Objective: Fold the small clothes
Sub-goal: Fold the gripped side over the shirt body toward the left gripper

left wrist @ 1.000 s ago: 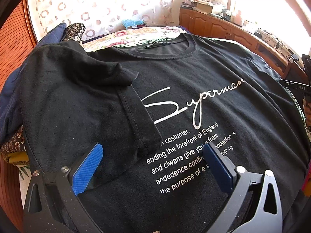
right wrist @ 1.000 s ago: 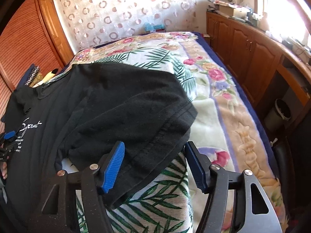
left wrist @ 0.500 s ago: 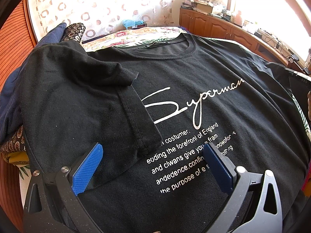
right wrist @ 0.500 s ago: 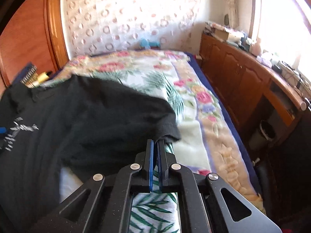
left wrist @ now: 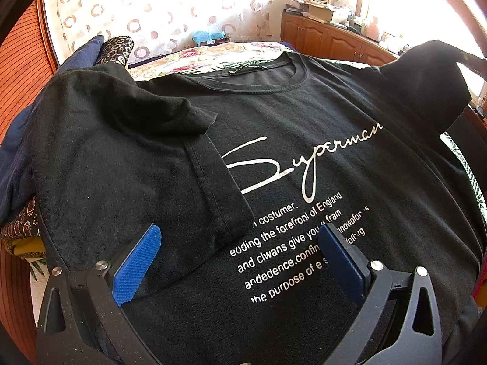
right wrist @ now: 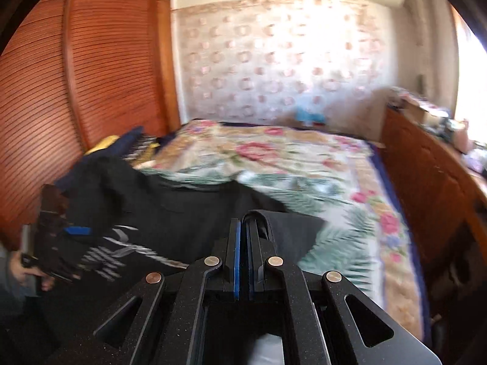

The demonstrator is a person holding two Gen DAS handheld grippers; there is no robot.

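Note:
A black T-shirt [left wrist: 304,115] with white "Superman" print lies front up on the bed. Its left sleeve [left wrist: 127,152] is folded in over the chest. My left gripper [left wrist: 240,249] is open and hovers just above the shirt's lower chest, holding nothing. My right gripper [right wrist: 243,231] is shut on the right sleeve [right wrist: 292,228] and holds it lifted above the bed. That raised sleeve also shows at the upper right of the left wrist view [left wrist: 426,82]. The right wrist view is blurred by motion.
A floral bedspread [right wrist: 304,158] covers the bed. A pile of dark blue and patterned clothes [left wrist: 100,48] lies at the shirt's left. Wooden cabinets [right wrist: 426,182] run along the right, a louvred wardrobe [right wrist: 61,91] along the left.
My right gripper shut on the right sleeve and lifted it up off the bed, toward the shirt's body. My left gripper stayed open and still.

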